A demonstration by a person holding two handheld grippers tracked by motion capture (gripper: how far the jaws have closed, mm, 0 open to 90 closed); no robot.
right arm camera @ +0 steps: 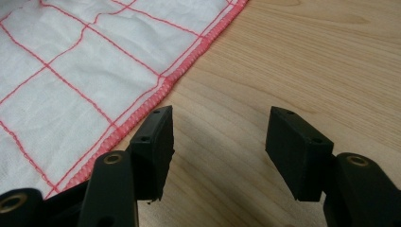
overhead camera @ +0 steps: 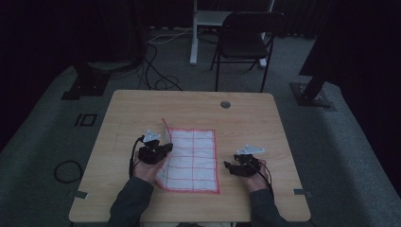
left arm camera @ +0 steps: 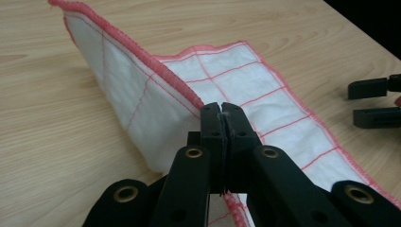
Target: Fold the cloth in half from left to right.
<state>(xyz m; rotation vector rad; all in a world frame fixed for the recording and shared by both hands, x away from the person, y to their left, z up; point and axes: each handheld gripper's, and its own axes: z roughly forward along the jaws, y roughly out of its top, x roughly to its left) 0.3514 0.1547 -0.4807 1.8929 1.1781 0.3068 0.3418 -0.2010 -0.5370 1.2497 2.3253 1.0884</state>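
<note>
Light, limp cloth (left arm camera: 265, 90) (best pinched along its red hem (left arm camera: 156, 64)), clamped by left gripper (left arm camera: 221, 109); right gripper (right arm camera: 217, 137) agape beside that hem.

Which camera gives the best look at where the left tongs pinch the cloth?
The left gripper view: the left tongs close on the red hem of the cloth, lifting that edge off the table. The high view shows the pinch small and dim; the right gripper view shows flat cloth beside the open right tongs.
</note>
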